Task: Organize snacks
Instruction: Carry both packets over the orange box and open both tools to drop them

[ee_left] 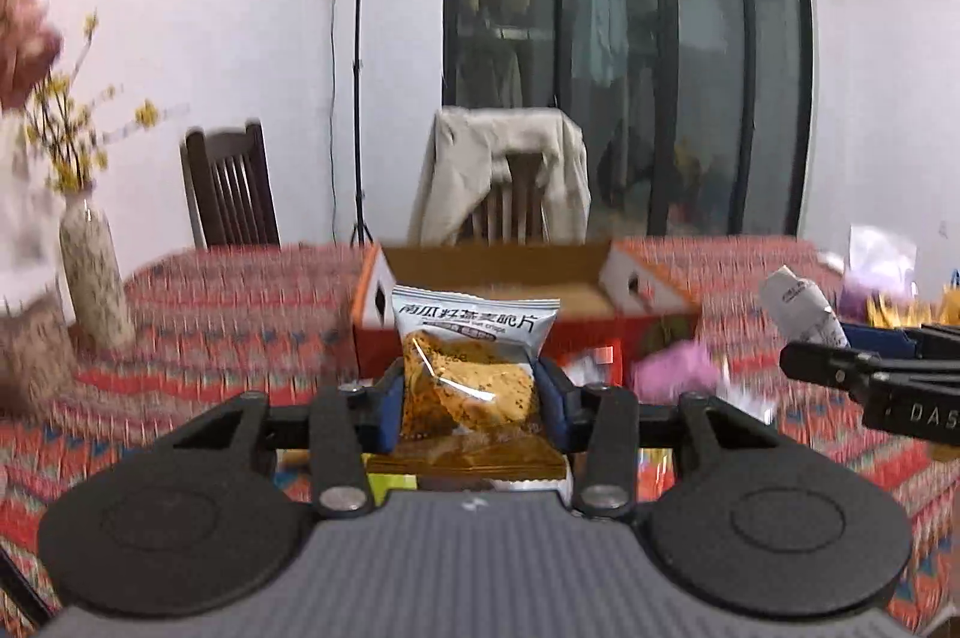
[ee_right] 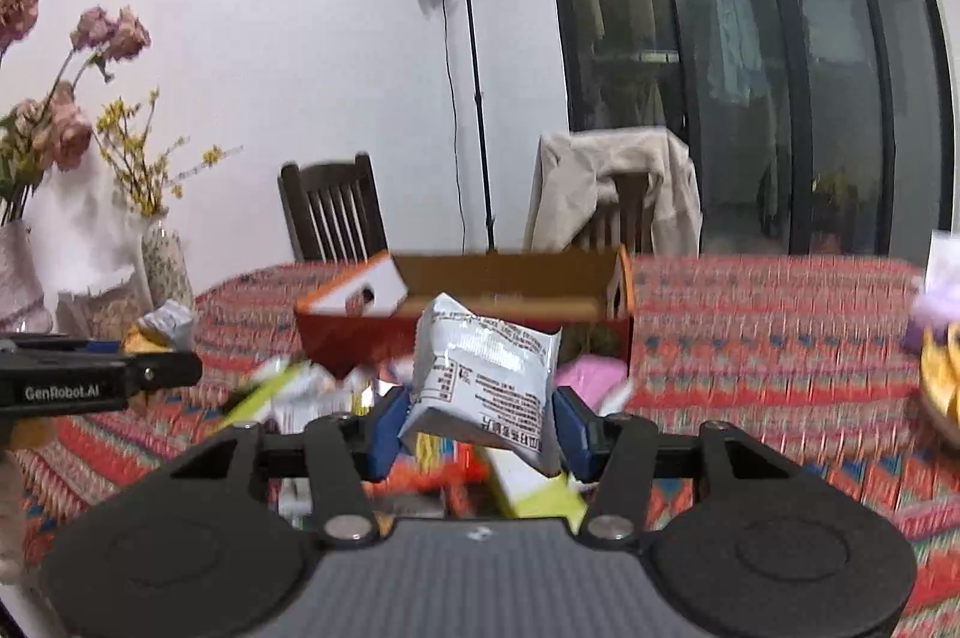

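**Two packets lifted, box waiting ahead**

Patterned red cloth covers the table (ee_left: 228,314) under both tongs, in a room with dark glass doors behind. The left gripper (ee_left: 471,401) is clamped on a crisp packet (ee_left: 471,368), held upright with its printed front showing, blue pads pressing its two sides. The right gripper (ee_right: 477,425) is closed around a white packet (ee_right: 489,374), which sits tilted, its back label facing the camera.

Just below and ahead of the right tongs lies a loose heap of other snacks (ee_right: 432,464), blurred. Beyond both packets, straight ahead, stands an open cardboard box (ee_left: 498,272) with its flaps spread. Farther off to the left are a vase (ee_left: 96,272) of dried flowers and two chairs past the table's far edge.

Both packets probably belong in that box. To do this well, carry each one clear over the near wall before releasing, one gripper at a time so the tongs do not meet, and level the tilted packet so it lies flat.
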Demonstrator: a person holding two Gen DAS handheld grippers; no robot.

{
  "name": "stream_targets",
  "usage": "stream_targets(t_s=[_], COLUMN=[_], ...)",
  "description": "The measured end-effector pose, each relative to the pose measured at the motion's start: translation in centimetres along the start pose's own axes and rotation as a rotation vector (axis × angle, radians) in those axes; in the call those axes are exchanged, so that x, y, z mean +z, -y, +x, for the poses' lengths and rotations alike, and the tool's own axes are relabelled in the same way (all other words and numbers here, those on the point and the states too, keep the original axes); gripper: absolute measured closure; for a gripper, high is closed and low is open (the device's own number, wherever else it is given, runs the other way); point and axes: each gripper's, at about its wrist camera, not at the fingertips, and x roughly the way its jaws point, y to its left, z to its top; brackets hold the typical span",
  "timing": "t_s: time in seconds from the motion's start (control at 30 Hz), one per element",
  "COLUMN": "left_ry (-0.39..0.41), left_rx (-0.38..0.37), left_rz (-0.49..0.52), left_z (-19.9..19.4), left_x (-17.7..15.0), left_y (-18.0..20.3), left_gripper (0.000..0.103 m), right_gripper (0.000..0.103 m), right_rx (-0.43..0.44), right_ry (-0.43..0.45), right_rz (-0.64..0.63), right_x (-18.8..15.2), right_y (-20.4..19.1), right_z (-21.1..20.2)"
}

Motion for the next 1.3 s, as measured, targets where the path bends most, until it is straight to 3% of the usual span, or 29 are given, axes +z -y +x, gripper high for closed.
stream_targets(t_s=[0.13,0.3,0.67,1.0,1.1,1.3], left_ry=[0.047,0.04,0.015,-0.06,-0.073,-0.127], left_rx=[0.007,0.012,0.047,0.113,0.119,0.113], left_rz=[-0.003,0.001,-0.045,-0.106,-0.144,-0.12], left_z=[0.8,2.9,10.5,20.3,22.0,24.2], left_x=[2.5,4.8,8.8,8.6,7.4,6.3], left_y=[0.5,1.1,1.2,-0.4,-1.3,-1.6], left_gripper=[0.059,0.059,0.059,0.059,0.059,0.059], right_gripper=[0.051,0.051,0.051,0.052,0.052,0.052], right_rx=[-0.004,-0.008,-0.029,-0.075,-0.055,-0.054], right_ry=[0.051,0.05,-0.029,-0.078,-0.08,-0.142], right_rz=[-0.007,0.01,0.037,0.085,0.094,0.073], right_x=[2.8,6.0,10.4,9.2,7.9,6.1], right_y=[0.1,0.5,1.8,3.7,4.3,4.7], right_z=[0.7,3.2,12.5,21.2,22.9,25.3])
